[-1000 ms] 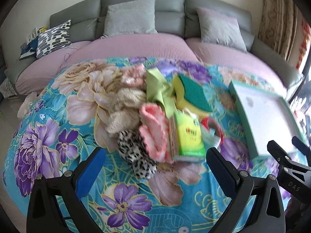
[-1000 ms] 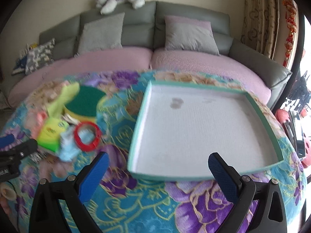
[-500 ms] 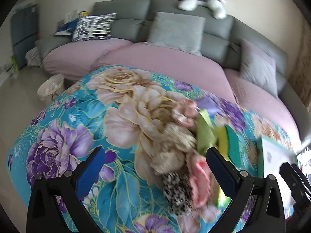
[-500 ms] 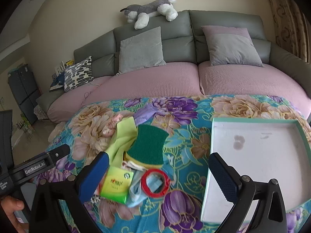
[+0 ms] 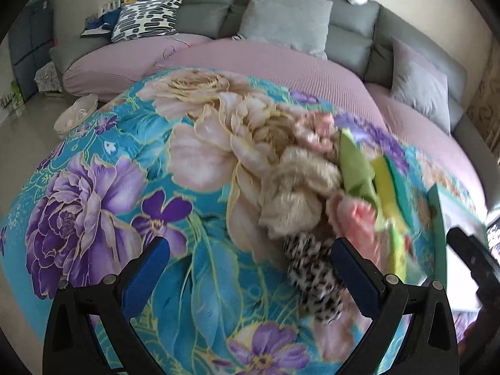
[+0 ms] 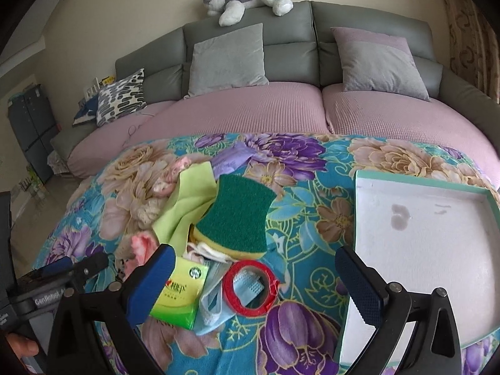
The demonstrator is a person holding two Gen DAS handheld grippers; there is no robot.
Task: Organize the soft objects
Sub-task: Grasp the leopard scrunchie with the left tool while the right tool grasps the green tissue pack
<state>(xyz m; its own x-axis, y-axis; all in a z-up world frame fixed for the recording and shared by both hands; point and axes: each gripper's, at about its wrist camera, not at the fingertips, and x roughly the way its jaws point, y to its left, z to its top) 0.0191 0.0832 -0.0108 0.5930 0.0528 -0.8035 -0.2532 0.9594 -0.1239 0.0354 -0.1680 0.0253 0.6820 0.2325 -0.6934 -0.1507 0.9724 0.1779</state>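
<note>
Where cloth covers it, sponge [image 6: 239, 215] half-hidden.

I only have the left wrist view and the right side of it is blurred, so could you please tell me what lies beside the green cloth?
Observer: A green-topped sponge lies partly on the green cloth.
Operator: Thank you. Is anything in front of it?
Observer: A red tape ring lies on a pale blue cloth, beside a green tissue pack.
Operator: Is the tray holding anything?
Observer: No, the white tray shows only a stain inside.
</note>
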